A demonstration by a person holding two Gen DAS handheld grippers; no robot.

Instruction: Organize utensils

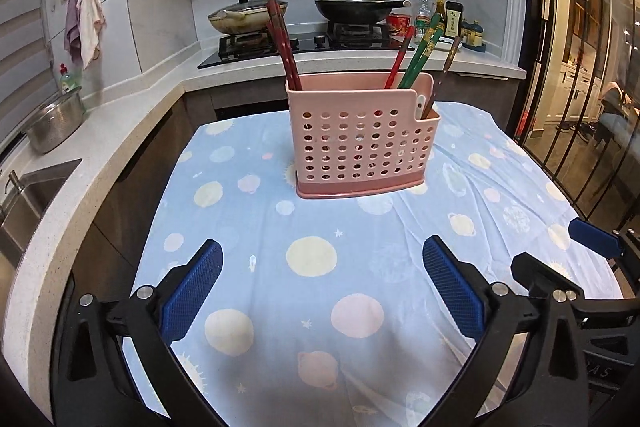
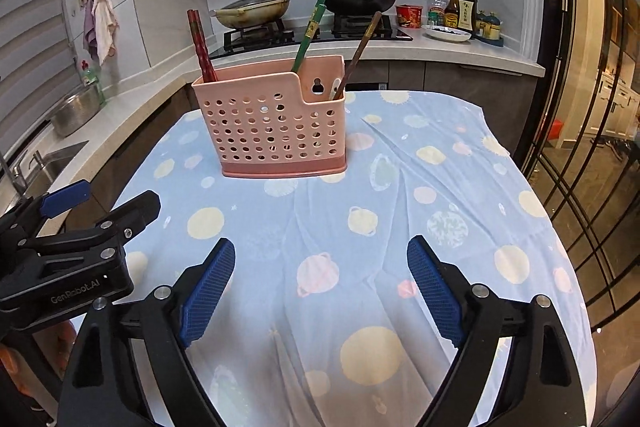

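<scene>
Both the left gripper and right gripper gape empty; chopsticks already stand in the far pink holder, so sorting looks finished, leaving only withdrawal.

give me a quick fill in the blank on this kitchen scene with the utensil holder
1. The perforated holder is coloured ____.
2. It stands on a blue ____ printed with planets.
3. Nothing is held: the left tool and the right tool are both ____.

Missing words: pink; cloth; open
</scene>
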